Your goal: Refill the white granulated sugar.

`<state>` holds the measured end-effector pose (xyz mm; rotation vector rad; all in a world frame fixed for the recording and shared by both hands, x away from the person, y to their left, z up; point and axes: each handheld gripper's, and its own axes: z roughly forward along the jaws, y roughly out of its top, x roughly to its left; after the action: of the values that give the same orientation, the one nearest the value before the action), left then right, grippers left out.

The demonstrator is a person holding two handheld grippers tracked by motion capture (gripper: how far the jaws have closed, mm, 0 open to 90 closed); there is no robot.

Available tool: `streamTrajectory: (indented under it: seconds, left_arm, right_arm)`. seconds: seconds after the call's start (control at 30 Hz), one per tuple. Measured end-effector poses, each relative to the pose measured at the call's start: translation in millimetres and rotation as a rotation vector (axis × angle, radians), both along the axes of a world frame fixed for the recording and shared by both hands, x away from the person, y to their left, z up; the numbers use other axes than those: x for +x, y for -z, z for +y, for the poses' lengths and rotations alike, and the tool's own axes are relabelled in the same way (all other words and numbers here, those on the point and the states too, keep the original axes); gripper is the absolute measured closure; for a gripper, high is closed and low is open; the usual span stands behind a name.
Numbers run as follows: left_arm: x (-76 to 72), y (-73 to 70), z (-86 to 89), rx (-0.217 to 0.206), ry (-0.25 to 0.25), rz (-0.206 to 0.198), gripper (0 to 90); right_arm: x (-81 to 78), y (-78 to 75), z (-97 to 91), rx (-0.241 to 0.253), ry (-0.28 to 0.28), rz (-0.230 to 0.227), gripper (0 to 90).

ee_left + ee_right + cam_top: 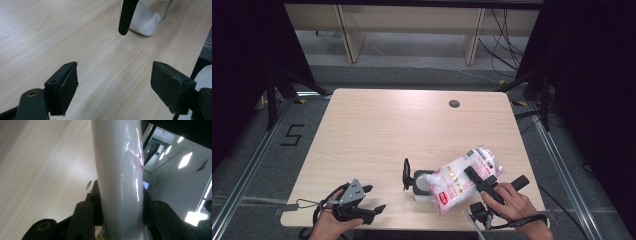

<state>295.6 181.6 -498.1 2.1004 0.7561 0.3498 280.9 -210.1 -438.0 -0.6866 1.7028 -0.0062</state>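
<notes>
Your right hand-held gripper (479, 182) is clamped on a clear plastic bag of white granules (462, 177), holding it tilted above the near right part of the table (377, 125), its lower end over the open mouth of a glass jar (422, 186). The jar stands upright on the table, partly filled with white granules, its black hinged lid (406, 174) swung open to its left. Your left hand-held gripper (369, 200) rests near the front left edge, jaws spread wide and empty, pointing toward the jar and well apart from it.
</notes>
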Motion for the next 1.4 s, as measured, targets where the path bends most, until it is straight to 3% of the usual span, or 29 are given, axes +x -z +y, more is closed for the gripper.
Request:
streamTrajectory:
  seconds: [0.13, 0.23, 0.77, 0.83, 0.9, 1.23, 1.4]
  left_arm:
    - [0.0, -0.4, 0.3, 0.0, 0.008, -0.002, 21.6]
    - [0.0, -0.4, 0.2, 0.0, 0.008, -0.001, 21.6]
    - [0.2, -0.1, 0.1, 0.002, 0.003, -0.003, 21.6]
    - [-0.1, 0.1, -0.2, -0.002, -0.001, 0.003, 21.6]
    - [0.4, -0.5, 0.2, 0.004, 0.01, -0.007, 21.6]
    - [0.0, -0.5, 0.2, 0.001, 0.005, -0.003, 21.5]
    - [-0.1, -0.3, -0.1, -0.003, 0.004, -0.002, 21.6]
  right_arm:
    - [-0.2, -0.4, -0.4, 0.004, 0.0, -0.001, 68.8]
    - [1.0, -2.6, 1.1, -0.023, -0.019, -0.001, 68.7]
    - [-1.0, -2.5, 0.5, -0.007, 0.002, -0.002, 68.8]
    - [0.0, -4.5, 2.0, -0.028, -0.017, -0.005, 68.8]
    - [-1.5, -3.4, 0.0, 0.0, 0.007, -0.002, 68.8]
    - [-2.2, -4.3, 0.3, -0.002, 0.005, -0.01, 68.8]
    - [-1.2, -7.3, 1.5, -0.03, -0.009, -0.013, 68.8]
